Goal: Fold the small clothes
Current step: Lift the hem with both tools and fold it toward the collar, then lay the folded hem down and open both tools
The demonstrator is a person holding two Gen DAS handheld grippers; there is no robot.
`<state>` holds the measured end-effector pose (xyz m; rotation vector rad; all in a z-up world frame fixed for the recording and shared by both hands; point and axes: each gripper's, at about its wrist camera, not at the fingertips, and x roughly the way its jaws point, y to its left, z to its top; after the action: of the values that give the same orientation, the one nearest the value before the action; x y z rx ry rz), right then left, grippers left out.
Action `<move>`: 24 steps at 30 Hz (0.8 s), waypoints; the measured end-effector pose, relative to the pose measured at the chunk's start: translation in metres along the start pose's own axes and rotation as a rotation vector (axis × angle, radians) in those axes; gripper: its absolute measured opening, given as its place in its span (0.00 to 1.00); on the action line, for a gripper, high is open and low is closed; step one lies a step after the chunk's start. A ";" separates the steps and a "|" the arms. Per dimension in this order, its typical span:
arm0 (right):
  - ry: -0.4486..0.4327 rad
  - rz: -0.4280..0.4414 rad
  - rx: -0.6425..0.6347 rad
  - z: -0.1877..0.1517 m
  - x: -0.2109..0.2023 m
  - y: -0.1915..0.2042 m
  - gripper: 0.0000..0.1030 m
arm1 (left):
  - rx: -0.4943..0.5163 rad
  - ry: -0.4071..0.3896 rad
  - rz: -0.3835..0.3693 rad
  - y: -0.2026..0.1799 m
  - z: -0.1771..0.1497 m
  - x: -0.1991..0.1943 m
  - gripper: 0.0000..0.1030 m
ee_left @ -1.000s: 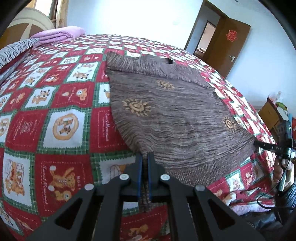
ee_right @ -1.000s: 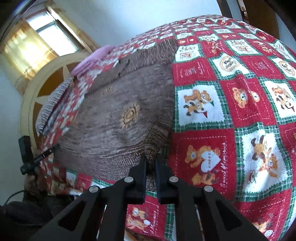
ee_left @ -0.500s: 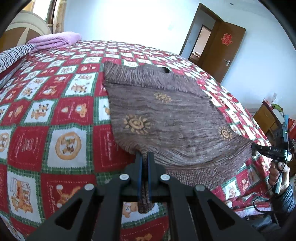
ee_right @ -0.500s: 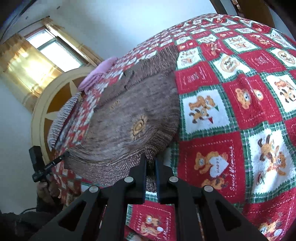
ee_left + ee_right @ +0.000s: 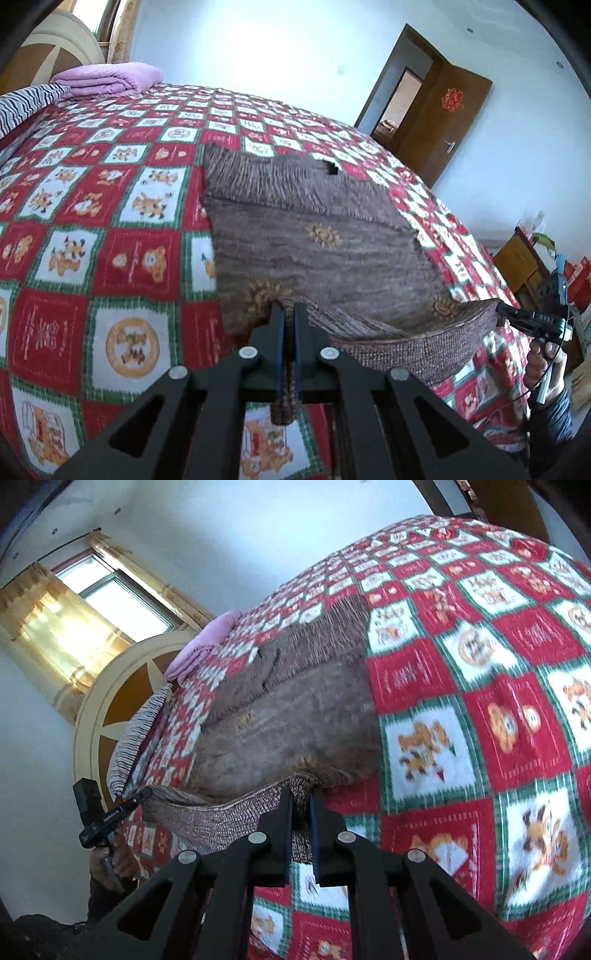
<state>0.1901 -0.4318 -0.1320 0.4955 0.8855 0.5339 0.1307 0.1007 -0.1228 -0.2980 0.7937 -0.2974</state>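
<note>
Left gripper (image 5: 288, 314): fingers pressed together on the ribbed hem of the brown sweater (image 5: 317, 243), a tuft of knit hanging out below the pads. Right gripper (image 5: 301, 797): same story – pinching the hem's other corner, fabric bunched between the fingers.

Hem edge is lifted off the bed and sags in a shallow curve between the two tools. In the left view it runs off to the right toward the other gripper (image 5: 532, 319), gripped by a hand (image 5: 546, 369); in the right view it runs left to the opposite tool (image 5: 110, 812).

Ahead of both tools, the rest of the sweater lies flat on the red-green-white teddy-bear quilt (image 5: 110, 258), small orange sun motifs on the knit, sleeves folded across the far end.

Beyond that – folded purple blanket (image 5: 107, 77) and a striped pillow (image 5: 26, 103) at the head of the bed, cream headboard (image 5: 96, 709) behind. Far right of the left tool: open brown door (image 5: 447, 122). Far left of the right tool: window (image 5: 114, 602) with yellow curtains.
</note>
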 end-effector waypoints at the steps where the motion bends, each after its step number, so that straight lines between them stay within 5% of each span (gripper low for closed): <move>1: -0.007 0.004 -0.002 0.006 0.000 0.002 0.07 | 0.001 -0.005 -0.002 0.000 0.004 0.000 0.04; 24: -0.052 0.006 0.002 0.117 0.057 0.009 0.07 | -0.029 -0.060 -0.002 0.022 0.091 0.044 0.04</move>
<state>0.3139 -0.4111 -0.0970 0.5120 0.8352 0.5237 0.2303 0.1182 -0.0989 -0.3332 0.7387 -0.2776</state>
